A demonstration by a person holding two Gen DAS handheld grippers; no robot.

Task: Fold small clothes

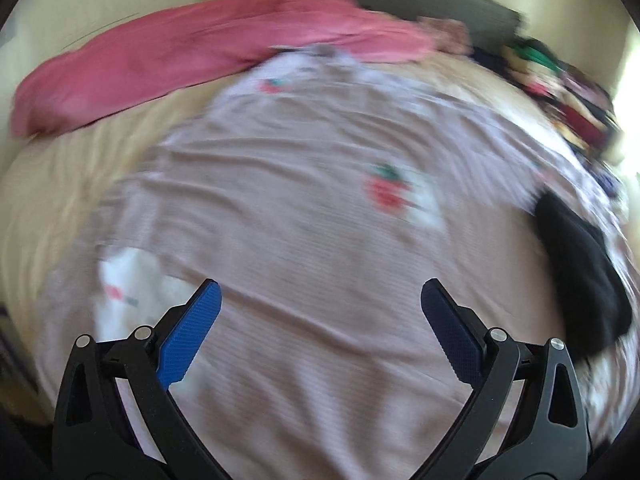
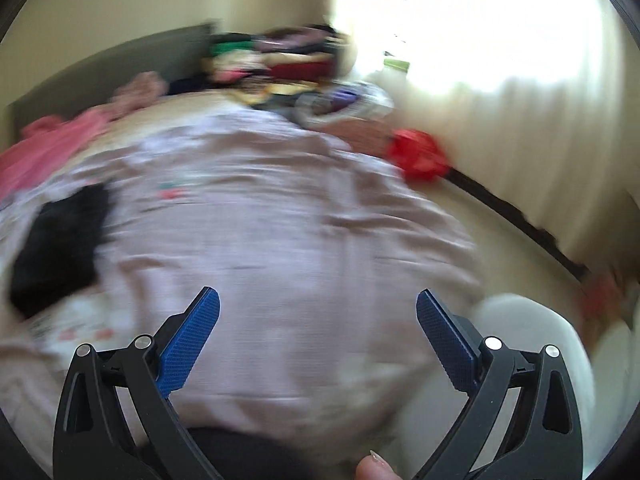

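Observation:
A small black garment (image 1: 580, 276) lies on a pale pink strawberry-print sheet (image 1: 304, 240) at the right of the left wrist view. The right wrist view has the same black garment (image 2: 56, 240) at its left, on the sheet (image 2: 280, 220). My left gripper (image 1: 320, 296) hangs open above the sheet, nothing between its blue pads, the garment well to its right. My right gripper (image 2: 318, 304) is open too, empty, with the garment far to its left. Both views are blurred by motion.
A pink blanket (image 1: 180, 68) lies along the far side of the bed. A heap of mixed clothes (image 2: 280, 64) sits by the dark headboard (image 2: 100, 64). A red object (image 2: 420, 156) lies on the floor by the curtained window. A fingertip (image 2: 376, 468) shows at the bottom edge.

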